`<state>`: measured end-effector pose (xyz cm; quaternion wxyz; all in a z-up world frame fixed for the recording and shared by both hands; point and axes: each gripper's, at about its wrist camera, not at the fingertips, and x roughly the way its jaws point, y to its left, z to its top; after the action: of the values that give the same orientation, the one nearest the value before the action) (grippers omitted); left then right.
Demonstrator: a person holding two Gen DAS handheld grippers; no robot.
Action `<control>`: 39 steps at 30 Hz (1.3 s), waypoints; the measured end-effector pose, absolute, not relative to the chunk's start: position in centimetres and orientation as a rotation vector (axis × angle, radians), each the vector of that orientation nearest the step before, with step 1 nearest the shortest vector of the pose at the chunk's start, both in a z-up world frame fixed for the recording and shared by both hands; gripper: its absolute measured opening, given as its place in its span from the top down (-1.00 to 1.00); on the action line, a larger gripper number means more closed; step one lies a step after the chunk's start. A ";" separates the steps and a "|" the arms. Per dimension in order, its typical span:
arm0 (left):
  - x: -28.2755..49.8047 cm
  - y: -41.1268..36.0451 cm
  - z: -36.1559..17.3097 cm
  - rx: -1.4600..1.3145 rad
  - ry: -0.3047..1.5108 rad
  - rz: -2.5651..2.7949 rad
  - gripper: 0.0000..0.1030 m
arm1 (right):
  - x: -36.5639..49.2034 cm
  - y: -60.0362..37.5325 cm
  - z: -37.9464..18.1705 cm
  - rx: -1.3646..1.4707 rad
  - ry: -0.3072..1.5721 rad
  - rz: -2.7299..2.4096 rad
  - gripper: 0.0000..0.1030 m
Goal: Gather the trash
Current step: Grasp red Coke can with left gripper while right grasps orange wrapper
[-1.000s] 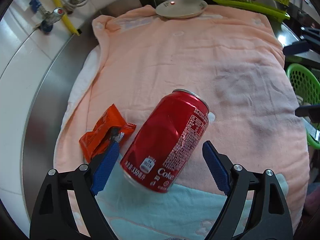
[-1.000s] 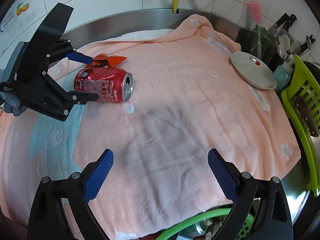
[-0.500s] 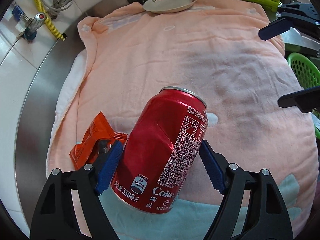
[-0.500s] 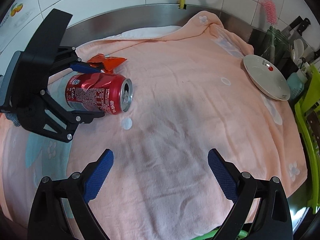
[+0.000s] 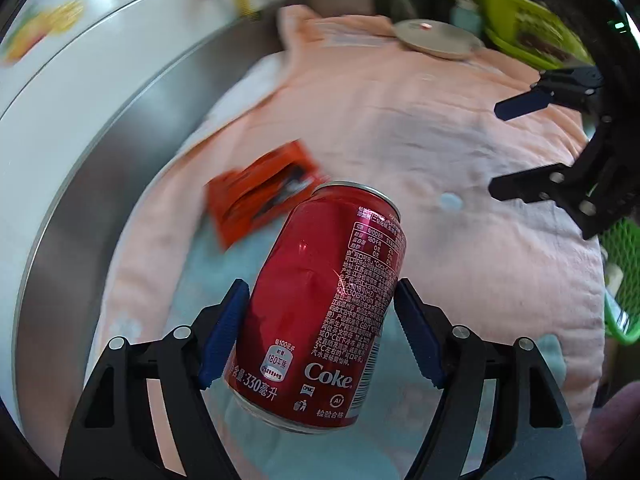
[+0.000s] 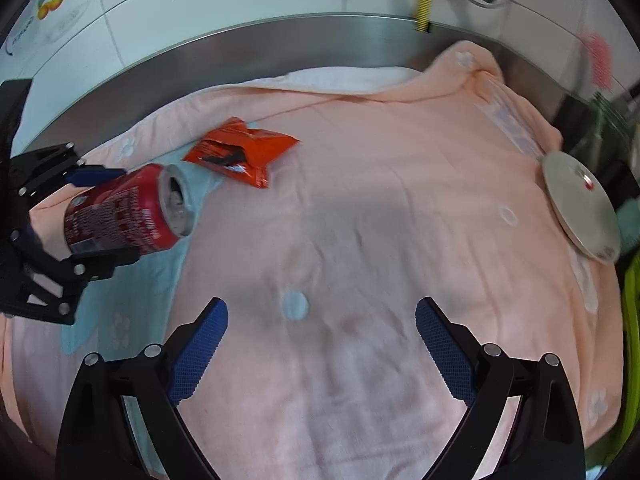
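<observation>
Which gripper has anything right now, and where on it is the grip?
The left gripper holds the red Coke can, pads on opposite sides of its lower body near the base. The right gripper is open, holding nothing.

Cans you have: one, a dented red Coke can [image 5: 326, 300], at 9 o'clock in your right wrist view.
Wrappers you have: one orange snack wrapper [image 6: 244, 152], at 11 o'clock there.
Plates you can count: one plate [image 6: 580, 204], at 3 o'clock.
Towels under you: one peach towel [image 6: 380, 208].
Baskets you can see: one green basket [image 5: 624, 280], at 3 o'clock in your left wrist view.
Grippers you hold: two.
</observation>
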<state>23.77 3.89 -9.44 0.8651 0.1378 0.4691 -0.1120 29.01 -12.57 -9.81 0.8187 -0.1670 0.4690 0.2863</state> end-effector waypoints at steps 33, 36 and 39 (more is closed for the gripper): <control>15.7 10.8 -9.0 -0.051 1.000 0.038 -0.40 | 39.3 5.4 -15.3 -0.678 1.041 1.033 -0.73; 15.3 10.8 -9.0 -0.060 0.995 0.040 -0.40 | 39.4 5.5 -15.1 -0.665 1.036 0.988 -0.34; 15.2 10.5 -8.7 -0.057 0.988 0.036 -0.40 | 39.5 5.1 -14.8 -0.649 1.033 0.953 -0.04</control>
<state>15.16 10.54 -8.72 0.8800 -0.0272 0.4740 0.0171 39.45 5.13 -14.80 0.7149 -0.2931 0.4666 0.4304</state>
